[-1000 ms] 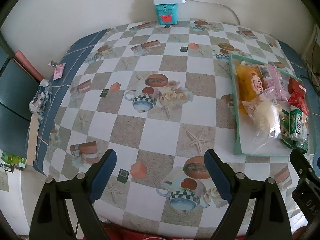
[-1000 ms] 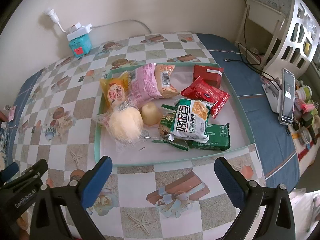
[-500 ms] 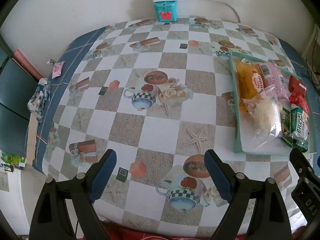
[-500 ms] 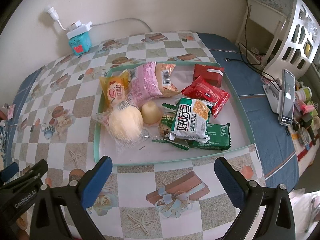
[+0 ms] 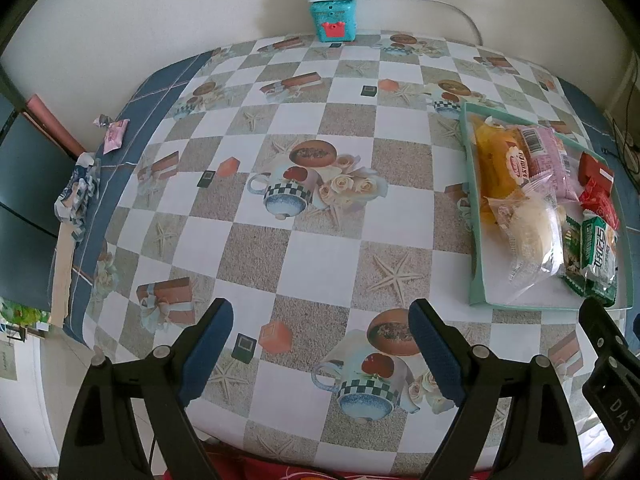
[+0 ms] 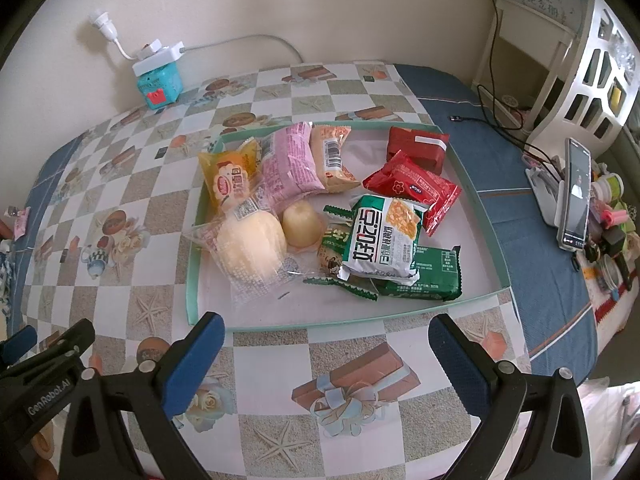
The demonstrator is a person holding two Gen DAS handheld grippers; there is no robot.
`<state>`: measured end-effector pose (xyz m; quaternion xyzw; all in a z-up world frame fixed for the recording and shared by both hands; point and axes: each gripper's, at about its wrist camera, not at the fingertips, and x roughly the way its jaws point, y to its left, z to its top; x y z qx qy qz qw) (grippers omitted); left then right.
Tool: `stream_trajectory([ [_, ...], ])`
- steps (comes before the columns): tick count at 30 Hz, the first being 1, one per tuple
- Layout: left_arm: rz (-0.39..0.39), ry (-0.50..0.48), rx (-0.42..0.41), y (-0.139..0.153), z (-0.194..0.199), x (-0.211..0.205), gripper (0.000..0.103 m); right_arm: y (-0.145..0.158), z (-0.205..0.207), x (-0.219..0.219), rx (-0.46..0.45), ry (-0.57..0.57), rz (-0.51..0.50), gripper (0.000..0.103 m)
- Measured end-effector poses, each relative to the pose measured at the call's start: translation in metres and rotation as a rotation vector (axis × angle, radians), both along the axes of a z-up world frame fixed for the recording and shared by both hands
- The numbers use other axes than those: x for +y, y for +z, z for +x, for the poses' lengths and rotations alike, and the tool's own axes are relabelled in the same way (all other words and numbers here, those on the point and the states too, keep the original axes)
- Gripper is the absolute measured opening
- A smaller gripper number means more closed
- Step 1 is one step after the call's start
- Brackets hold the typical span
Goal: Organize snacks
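Note:
A pale green tray sits on the checked tablecloth and holds several snack packets: a yellow one, a pink one, a clear-wrapped bun, a white-green packet, a green packet and two red ones. The tray also shows in the left wrist view at the right. My right gripper is open and empty, just in front of the tray's near rim. My left gripper is open and empty over bare tablecloth, left of the tray.
A teal box with a white power strip stands at the back wall. A pink wrapper lies at the table's left edge. A phone on a stand and small clutter sit right of the table.
Both grippers have drawn back slightly and risen a little; the table appears farther away. Nothing on the tray moved.

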<state>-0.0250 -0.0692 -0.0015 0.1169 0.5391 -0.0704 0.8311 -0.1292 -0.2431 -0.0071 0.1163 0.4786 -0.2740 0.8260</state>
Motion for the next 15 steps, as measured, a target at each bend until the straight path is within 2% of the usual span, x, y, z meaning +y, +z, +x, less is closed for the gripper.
stream_trajectory([
  [15, -0.006, 0.007, 0.006, -0.0001, 0.0013, 0.0019, 0.090, -0.0009, 0.0004, 0.0001, 0.001, 0.000, 0.001, 0.103],
])
